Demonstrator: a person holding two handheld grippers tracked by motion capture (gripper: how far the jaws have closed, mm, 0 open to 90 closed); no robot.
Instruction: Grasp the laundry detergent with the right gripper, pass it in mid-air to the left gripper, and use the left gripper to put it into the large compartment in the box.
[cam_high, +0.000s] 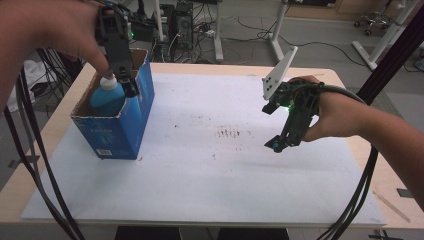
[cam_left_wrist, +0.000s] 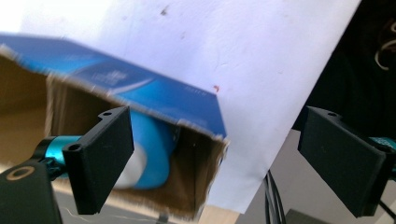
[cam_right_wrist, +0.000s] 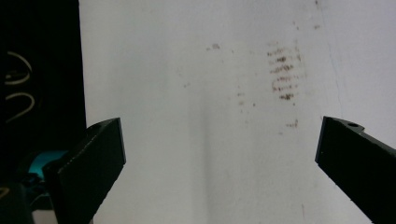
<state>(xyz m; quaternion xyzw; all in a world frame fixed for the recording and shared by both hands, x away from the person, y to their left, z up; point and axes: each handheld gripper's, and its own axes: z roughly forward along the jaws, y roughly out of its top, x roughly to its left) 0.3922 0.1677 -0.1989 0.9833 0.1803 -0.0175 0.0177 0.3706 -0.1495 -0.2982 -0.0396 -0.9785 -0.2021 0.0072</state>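
Black cables (cam_high: 35, 170) hang closest to the camera, trailing down past the left edge of the table (cam_high: 45, 135). Above them, at the far left, the person's left hand (cam_high: 60, 30) holds the left gripper (cam_high: 131, 85) over an open blue carton (cam_high: 120, 131). The carton stands upright on the left part of a white board (cam_high: 200, 190) that covers most of the tabletop. Inside the carton sits a blue bottle (cam_high: 106, 97) with a white cap (cam_high: 108, 80), the cap just reaching the level of the carton's torn rim. The left gripper points down into the carton's mouth, right beside the cap. In the left gripper view its jaws stand wide apart with nothing pressed between them: the bottle (cam_left_wrist: 152, 154) lies behind the left jaw, down inside the brown inner walls of the carton (cam_left_wrist: 140, 91), while the other jaw hangs beyond the board's edge.

Moving right, the middle of the board carries a patch of dark smudges (cam_high: 231, 133). Further right, the right hand (cam_high: 340, 117) holds the right gripper (cam_high: 278, 144) tilted down toward the board, hovering above it, well apart from the carton. In the right gripper view its jaws are spread wide and empty, with bare board and the same smudges (cam_right_wrist: 282, 74) between them.
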